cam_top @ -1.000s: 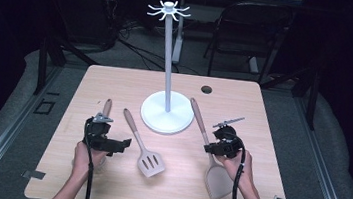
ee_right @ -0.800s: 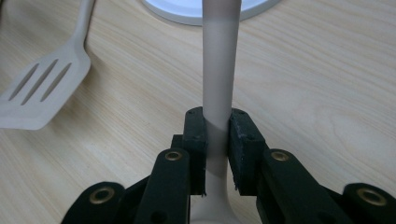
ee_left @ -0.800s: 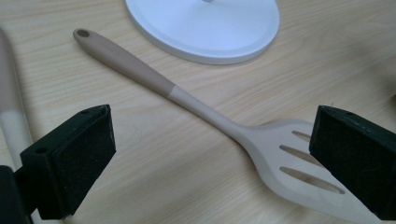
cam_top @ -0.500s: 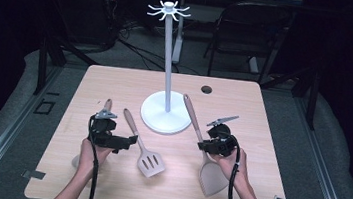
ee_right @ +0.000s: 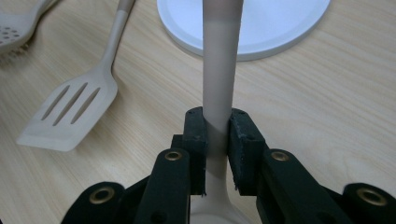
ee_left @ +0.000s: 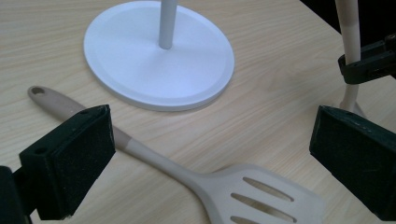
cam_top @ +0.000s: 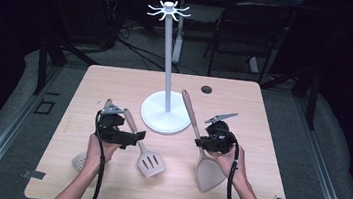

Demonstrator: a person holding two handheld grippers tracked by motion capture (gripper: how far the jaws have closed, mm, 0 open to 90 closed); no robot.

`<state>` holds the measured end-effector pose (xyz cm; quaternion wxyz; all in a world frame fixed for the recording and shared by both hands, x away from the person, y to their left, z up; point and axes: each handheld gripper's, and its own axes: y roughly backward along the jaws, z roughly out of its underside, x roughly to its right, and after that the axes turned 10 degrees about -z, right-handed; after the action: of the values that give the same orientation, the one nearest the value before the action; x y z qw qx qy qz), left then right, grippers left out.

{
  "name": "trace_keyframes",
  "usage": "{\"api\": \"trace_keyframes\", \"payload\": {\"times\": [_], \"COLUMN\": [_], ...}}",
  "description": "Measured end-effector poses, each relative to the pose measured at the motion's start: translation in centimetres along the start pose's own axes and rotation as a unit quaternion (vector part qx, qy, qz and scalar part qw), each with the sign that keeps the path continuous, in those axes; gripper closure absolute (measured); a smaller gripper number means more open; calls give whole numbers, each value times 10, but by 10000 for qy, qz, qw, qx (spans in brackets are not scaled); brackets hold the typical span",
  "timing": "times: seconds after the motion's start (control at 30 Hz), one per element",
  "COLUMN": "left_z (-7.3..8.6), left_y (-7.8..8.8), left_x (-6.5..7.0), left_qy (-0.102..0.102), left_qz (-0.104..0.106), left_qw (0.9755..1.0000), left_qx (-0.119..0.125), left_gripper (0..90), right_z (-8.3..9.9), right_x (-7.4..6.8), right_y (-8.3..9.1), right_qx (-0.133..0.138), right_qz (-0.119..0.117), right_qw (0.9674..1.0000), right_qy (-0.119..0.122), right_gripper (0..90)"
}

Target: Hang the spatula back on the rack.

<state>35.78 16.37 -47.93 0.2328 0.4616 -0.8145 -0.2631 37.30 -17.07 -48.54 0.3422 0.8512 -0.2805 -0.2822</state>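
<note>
From the high view, my right hand-held gripper [cam_top: 203, 144] clamps the handle of a beige solid spatula [cam_top: 206, 171], whose broad blade lies near the front of the wooden surface [cam_top: 270, 140] while its handle angles up toward the white stand [cam_top: 165, 111]. My left hand-held gripper [cam_top: 132, 138] hovers with jaws wide apart and empty beside the slotted spatula [cam_top: 150, 161], which lies flat. A perforated spoon [cam_top: 78, 160] peeks out by my left wrist.

In the left gripper view, my two black jaws stand far apart over the slotted spatula [ee_left: 219, 182]: pale beige, a darker tan handle end with a hanging hole, and three long slots in the blade. The stand's round base [ee_left: 159, 56] sits just beyond.

In the right gripper view, my pads press on both sides of the solid spatula's handle [ee_right: 219, 74], smooth and two-toned.
</note>
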Motion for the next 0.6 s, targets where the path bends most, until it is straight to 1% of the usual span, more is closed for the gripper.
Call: {"api": "trace_keyframes", "payload": {"times": [0.07, 0.17, 0.23, 0.27, 0.37, 0.4, 0.43, 0.47, 0.53, 0.6], "left_z": [-3, -8, -12, -13, -17, -19, -20, -21, -24, -26], "left_y": [-4, -11, -16, -19, -26, -29, -30, -32, -35, -38], "left_x": [4, 12, 18, 20, 26, 29, 30, 33, 38, 42], "left_qy": [-48, -121, -158, -154, -229, -234, -260, -270, -306, -353], "left_qz": [26, 109, 188, 249, 344, 388, 396, 427, 503, 532], "left_qw": [10000, 9999, 9997, 9996, 9991, 9990, 9989, 9987, 9983, 9980], "left_qx": [12, 17, 21, 37, 6, -2, -5, 13, -3, 10], "left_gripper": [1, 1, 1, 1, 0, 0, 0, 0, 1, 3], "right_z": [-2, -4, -5, -6, -8, -9, -10, -11, -13, -15], "right_x": [-1, -2, -4, -6, -8, -9, -10, -11, -13, -15], "right_y": [0, -1, -3, -5, -8, -9, -10, -10, -12, -14], "right_qx": [86, 104, 71, 114, 74, 116, 92, 71, 68, 89], "right_qz": [-8, -23, -46, -60, -52, -76, -100, -51, -62, -91], "right_qw": [10000, 9999, 9999, 9998, 9997, 9997, 9996, 9995, 9993, 9991], "right_qy": [12, 79, 137, 134, 220, 217, 262, 309, 351, 402], "right_gripper": [784, 784, 784, 784, 784, 784, 783, 784, 783, 783]}}
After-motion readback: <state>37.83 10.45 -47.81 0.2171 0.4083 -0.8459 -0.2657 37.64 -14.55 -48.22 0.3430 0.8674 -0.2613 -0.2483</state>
